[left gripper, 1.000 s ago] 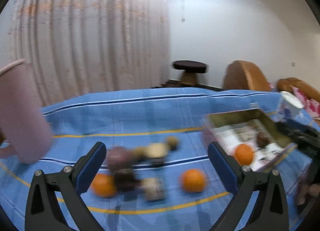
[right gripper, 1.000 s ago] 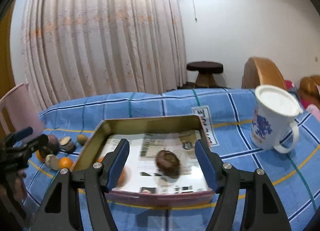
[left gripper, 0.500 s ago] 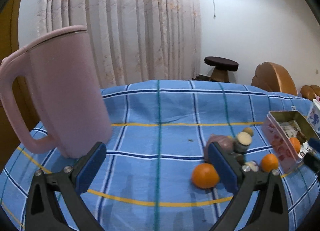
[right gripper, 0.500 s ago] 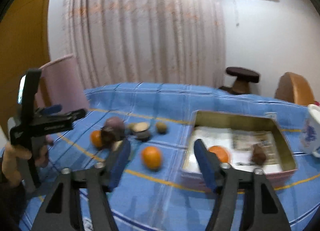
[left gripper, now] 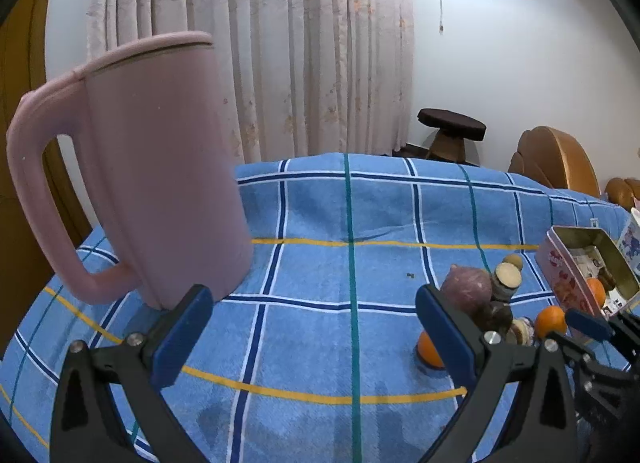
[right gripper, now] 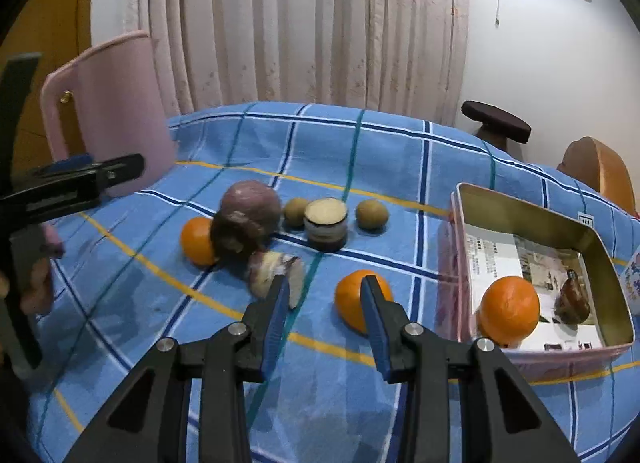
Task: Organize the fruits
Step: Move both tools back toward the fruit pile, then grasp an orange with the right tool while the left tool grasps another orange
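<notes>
In the right wrist view, several fruits lie on the blue checked cloth: an orange (right gripper: 354, 305) just ahead of my right gripper (right gripper: 326, 317), another orange (right gripper: 196, 241) at the left, a big purple fruit (right gripper: 250, 215), a cut pale piece (right gripper: 272, 275) and two small brown fruits (right gripper: 372, 215). A tin box (right gripper: 532, 223) at the right holds an orange (right gripper: 508, 311) and a dark brown fruit (right gripper: 570, 301). The right gripper is open and empty. My left gripper (left gripper: 316, 331) is open and empty over bare cloth, with the fruit pile (left gripper: 476, 295) at its right finger.
A tall pink jug (left gripper: 160, 167) stands at the left, close to my left gripper; it also shows in the right wrist view (right gripper: 108, 115). A small dark jar (right gripper: 325, 223) sits among the fruits. A printed white mug (right gripper: 632, 279) is at the far right edge.
My right gripper swung left from the tin box to the fruit pile and narrowed its opening. My left gripper turned left, away from the fruits, toward the pink jug.
</notes>
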Motion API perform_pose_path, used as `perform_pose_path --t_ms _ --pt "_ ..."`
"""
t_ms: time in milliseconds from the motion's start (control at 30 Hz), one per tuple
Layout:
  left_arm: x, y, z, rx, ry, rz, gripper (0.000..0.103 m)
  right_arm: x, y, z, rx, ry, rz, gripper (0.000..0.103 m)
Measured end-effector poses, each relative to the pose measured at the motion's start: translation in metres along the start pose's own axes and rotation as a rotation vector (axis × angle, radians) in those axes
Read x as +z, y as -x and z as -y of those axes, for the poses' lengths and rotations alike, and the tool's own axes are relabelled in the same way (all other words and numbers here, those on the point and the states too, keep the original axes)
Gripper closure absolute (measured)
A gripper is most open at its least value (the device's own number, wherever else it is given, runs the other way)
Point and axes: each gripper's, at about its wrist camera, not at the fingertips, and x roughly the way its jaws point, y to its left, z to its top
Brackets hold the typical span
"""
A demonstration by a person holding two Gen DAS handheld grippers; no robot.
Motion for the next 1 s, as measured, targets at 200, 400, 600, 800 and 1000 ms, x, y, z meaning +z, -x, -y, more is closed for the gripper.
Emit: perform_pose_path --t_ms 200,400,600,800,1000 --pt "0.000 0.003 0.005 -0.001 -0.028 0.011 0.000 0.008 -0.011 -0.001 -0.069 0.063 -0.025 0.064" --pt "0.000 0.003 0.004 0.003 -0.019 0.001 0.000 0.011 -0.022 0.001 -0.137 0.148 -0.067 0.063" --pt "-0.001 0.000 0.006 0.005 -0.036 -0.001 0.000 0.013 -0.044 0.001 -0.228 0.239 -0.115 0.062" --pt "0.000 -0.004 0.003 0.018 -0.024 -0.008 0.000 0.008 -0.047 -0.003 -0.284 0.302 -0.113 0.066" --pt "-0.002 -0.004 0.007 0.020 -0.058 -0.008 0.000 0.010 -0.014 0.017 -0.027 0.028 -0.028 0.066"
